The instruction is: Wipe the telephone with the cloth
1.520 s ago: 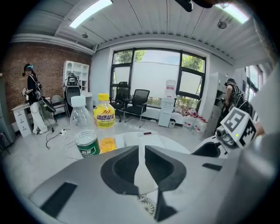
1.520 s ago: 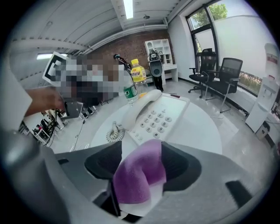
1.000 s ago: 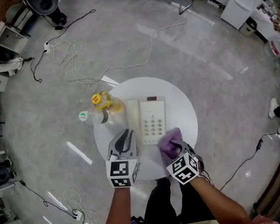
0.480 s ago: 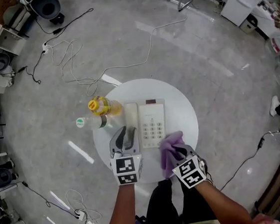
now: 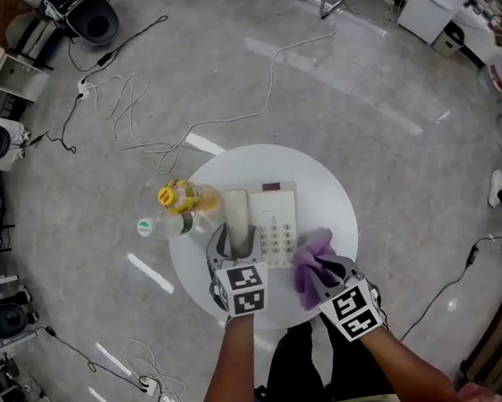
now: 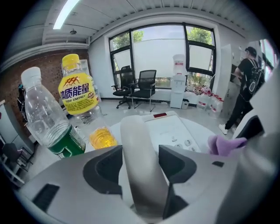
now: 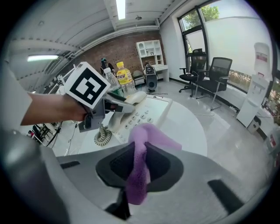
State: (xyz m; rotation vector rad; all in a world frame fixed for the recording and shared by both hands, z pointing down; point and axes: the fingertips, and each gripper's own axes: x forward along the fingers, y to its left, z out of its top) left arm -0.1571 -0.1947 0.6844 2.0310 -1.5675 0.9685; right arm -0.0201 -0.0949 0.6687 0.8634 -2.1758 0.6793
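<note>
The white telephone (image 5: 275,215) lies on the round white table (image 5: 322,187) with its handset (image 5: 236,208) in the cradle on its left side. My left gripper (image 5: 231,243) straddles the near end of the handset (image 6: 140,175); its jaws are opening, one on each side of it. My right gripper (image 5: 324,273) is shut on a purple cloth (image 5: 311,256), just right of the keypad. In the right gripper view the cloth (image 7: 140,175) hangs bunched between the pads, with the telephone (image 7: 144,111) beyond it.
A yellow drink bottle (image 5: 183,196) and a clear bottle with a green label (image 5: 165,225) stand at the table's left edge, close to the handset. A coiled cord (image 7: 101,136) lies by the telephone. Cables trail over the floor (image 5: 132,101). A person (image 6: 247,78) stands far right.
My left gripper has moved forward onto the handset's near end and its jaws have spread around it. My right gripper has gathered the cloth up off the table.
</note>
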